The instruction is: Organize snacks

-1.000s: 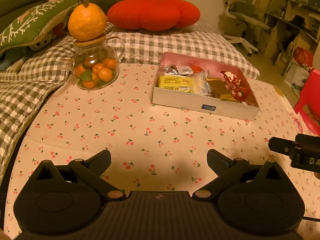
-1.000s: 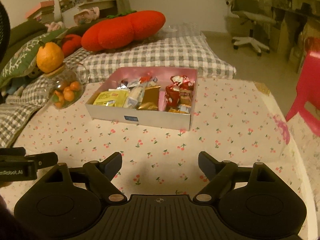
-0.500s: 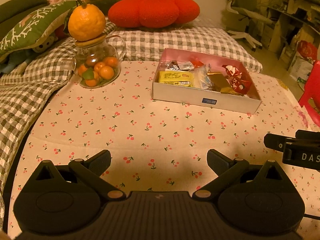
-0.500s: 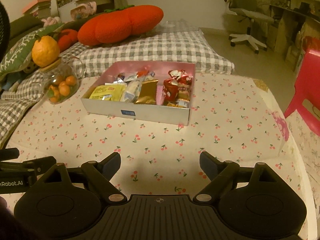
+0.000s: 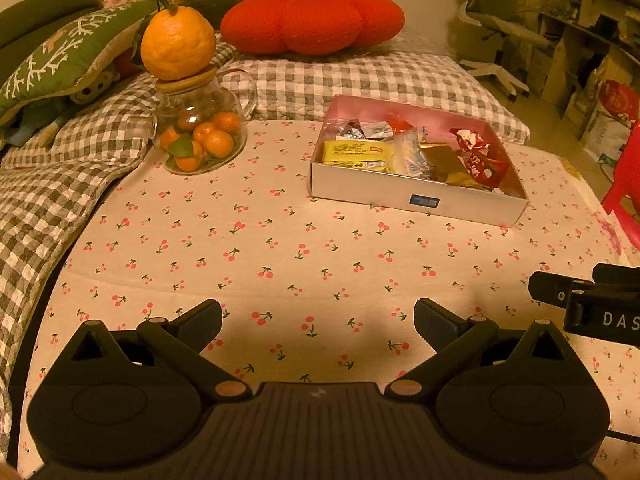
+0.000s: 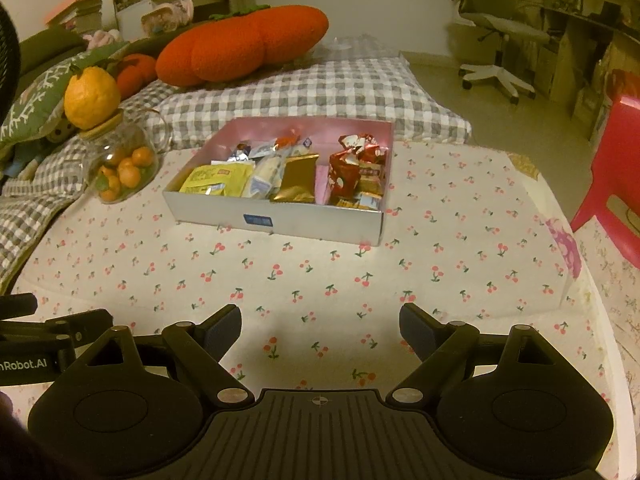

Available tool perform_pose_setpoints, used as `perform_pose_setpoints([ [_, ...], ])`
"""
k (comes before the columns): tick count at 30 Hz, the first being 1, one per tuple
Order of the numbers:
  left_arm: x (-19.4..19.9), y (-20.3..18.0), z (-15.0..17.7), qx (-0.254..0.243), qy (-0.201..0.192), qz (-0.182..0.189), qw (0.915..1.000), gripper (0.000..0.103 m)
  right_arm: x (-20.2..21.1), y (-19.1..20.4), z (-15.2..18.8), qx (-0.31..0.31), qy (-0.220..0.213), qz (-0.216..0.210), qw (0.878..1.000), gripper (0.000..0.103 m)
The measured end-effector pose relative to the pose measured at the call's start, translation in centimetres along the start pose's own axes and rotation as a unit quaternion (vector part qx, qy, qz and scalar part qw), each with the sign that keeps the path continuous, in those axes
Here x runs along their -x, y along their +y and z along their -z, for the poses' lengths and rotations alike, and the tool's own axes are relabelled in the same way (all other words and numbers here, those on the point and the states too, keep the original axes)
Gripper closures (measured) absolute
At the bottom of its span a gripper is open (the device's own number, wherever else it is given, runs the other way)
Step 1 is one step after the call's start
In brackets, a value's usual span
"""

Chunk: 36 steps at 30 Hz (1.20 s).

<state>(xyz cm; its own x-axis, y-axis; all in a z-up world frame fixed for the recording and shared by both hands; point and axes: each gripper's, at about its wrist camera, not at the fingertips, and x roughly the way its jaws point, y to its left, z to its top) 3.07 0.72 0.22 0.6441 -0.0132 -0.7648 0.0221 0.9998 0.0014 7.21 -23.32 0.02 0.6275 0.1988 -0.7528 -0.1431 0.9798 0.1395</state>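
A shallow box point(image 5: 404, 197) point(image 6: 320, 220), pink inside, stands on the cherry-print tablecloth. It holds a yellow packet point(image 5: 356, 154) point(image 6: 216, 178), a gold packet point(image 5: 444, 160) point(image 6: 298, 178), red wrapped sweets point(image 5: 478, 156) point(image 6: 348, 164) and small silver wrappers. My left gripper point(image 5: 318, 318) is open and empty, well in front of the box. My right gripper point(image 6: 320, 326) is open and empty, also in front of the box. Each gripper shows at the edge of the other's view.
A glass jar of small oranges point(image 5: 198, 136) point(image 6: 120, 168) with a large orange point(image 5: 178, 48) on its lid stands left of the box. Checked bedding point(image 5: 360, 80), a red tomato cushion point(image 5: 312, 18), a red stool point(image 6: 616, 168) and an office chair point(image 6: 496, 36) surround the table.
Both grippers have drawn back and risen a little, so the box and jar sit slightly farther off. Both grippers stay open and empty.
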Motion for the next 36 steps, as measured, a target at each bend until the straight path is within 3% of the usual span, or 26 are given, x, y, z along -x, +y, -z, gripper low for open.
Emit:
perform_pose_setpoints([
  [36, 0.01, 0.01, 0.01, 0.000, 0.000, -0.005, 1.0000, 0.000, -0.10, 0.17, 0.15, 0.002, 0.002, 0.001, 1.000, 0.015],
])
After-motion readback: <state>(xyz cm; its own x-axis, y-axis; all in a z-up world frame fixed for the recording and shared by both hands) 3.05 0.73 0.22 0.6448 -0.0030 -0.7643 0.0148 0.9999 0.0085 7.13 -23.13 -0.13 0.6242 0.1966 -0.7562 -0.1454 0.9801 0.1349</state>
